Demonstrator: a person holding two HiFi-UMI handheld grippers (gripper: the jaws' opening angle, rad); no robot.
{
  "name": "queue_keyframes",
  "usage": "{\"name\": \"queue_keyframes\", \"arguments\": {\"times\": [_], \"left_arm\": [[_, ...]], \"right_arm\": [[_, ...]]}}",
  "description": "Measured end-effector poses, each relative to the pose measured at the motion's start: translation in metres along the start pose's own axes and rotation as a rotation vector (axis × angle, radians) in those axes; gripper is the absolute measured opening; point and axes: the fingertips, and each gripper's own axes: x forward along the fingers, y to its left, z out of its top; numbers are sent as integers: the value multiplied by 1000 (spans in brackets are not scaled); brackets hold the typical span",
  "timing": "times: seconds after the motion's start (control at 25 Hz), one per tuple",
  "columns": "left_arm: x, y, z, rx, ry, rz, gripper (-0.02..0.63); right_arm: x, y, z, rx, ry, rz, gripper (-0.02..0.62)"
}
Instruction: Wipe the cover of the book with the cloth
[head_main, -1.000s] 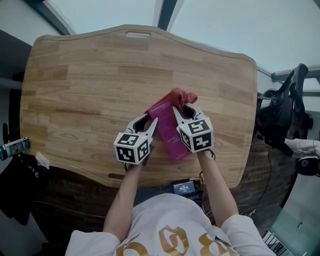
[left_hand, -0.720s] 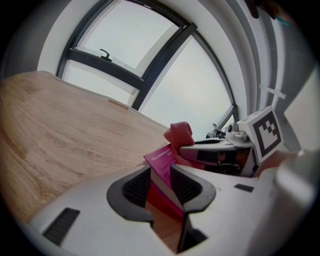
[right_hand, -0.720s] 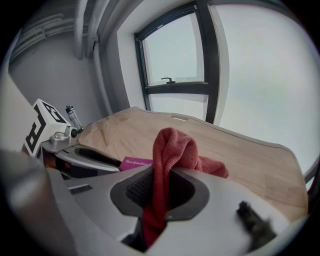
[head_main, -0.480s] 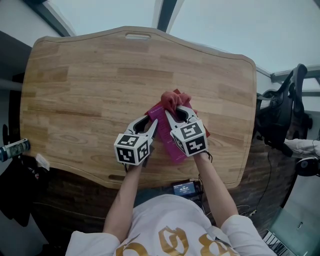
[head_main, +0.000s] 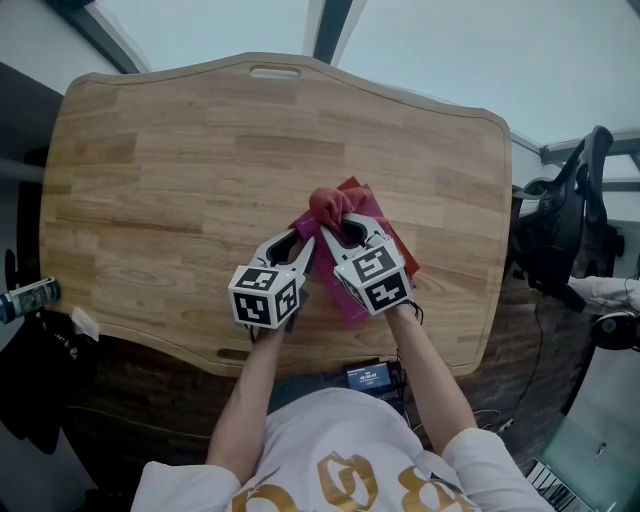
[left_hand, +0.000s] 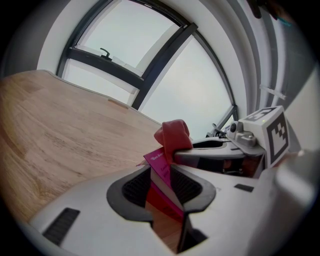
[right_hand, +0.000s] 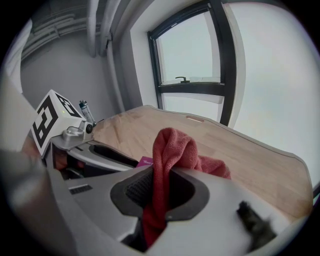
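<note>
A thin magenta book lies on the wooden table, slanting toward the near edge. My left gripper is shut on the book's left edge, the cover wedged between its pads. My right gripper is shut on a bunched red cloth, which rests on the book's far end. In the right gripper view the cloth rises in a fold out of the jaws. In the left gripper view the cloth shows just above the book, with the right gripper's body beside it.
The table has a handle slot at its far edge. A black chair stands to the right. A small dark device sits below the near edge. A bottle-like object lies at far left.
My right gripper has slid left with the cloth across the book's far end, toward my left gripper. The left gripper and the book have stayed in place.
</note>
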Motion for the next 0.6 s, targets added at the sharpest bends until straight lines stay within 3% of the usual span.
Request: {"name": "queue_keyframes", "arguments": {"times": [0.6], "left_arm": [[0,0,0,-6,-5,-10,127]], "right_arm": [[-2,18,-2,-28,0,64,67]]}}
